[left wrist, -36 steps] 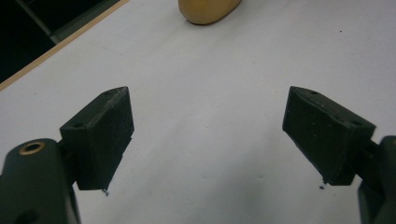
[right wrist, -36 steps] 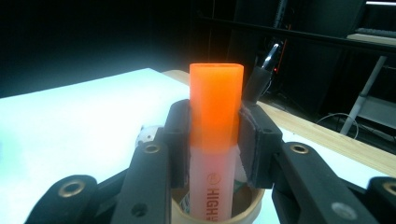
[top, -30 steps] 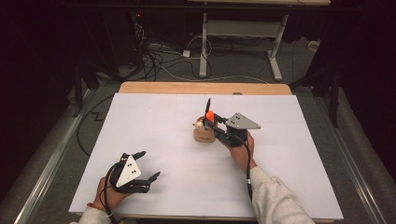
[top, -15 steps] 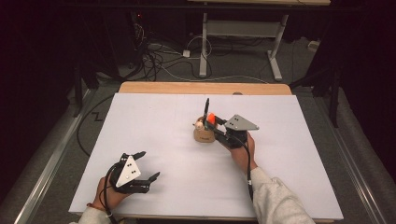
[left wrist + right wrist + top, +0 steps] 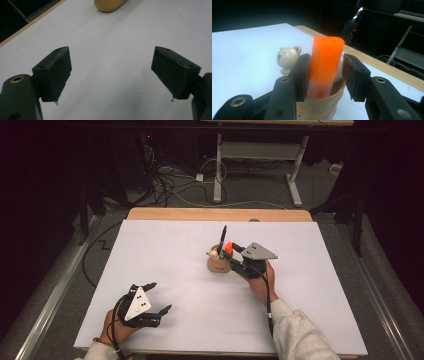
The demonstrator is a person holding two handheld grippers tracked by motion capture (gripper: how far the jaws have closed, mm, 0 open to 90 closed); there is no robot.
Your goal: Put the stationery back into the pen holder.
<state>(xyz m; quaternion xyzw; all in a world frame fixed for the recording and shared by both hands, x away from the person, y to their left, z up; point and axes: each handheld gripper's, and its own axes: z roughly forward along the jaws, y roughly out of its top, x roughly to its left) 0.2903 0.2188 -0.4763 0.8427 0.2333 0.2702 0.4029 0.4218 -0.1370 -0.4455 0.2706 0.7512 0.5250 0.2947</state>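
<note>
White table (image 5: 165, 270) w/ wood edge (image 5: 220, 214), dark room, floor cables (image 5: 175, 185).

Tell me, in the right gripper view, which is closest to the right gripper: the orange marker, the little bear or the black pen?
1. Orange marker: right between the right gripper jaws, standing in the cup.
2. Bear: just behind the left jaw, at the cup's rim.
3. Black pen: farthest, sticking up behind the marker.

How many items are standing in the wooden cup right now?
3. An orange marker stands between the jaws of the right hand-held gripper, a bear-topped item is beside it, and a black pen sticks up behind. The cup may hide more inside.
</note>
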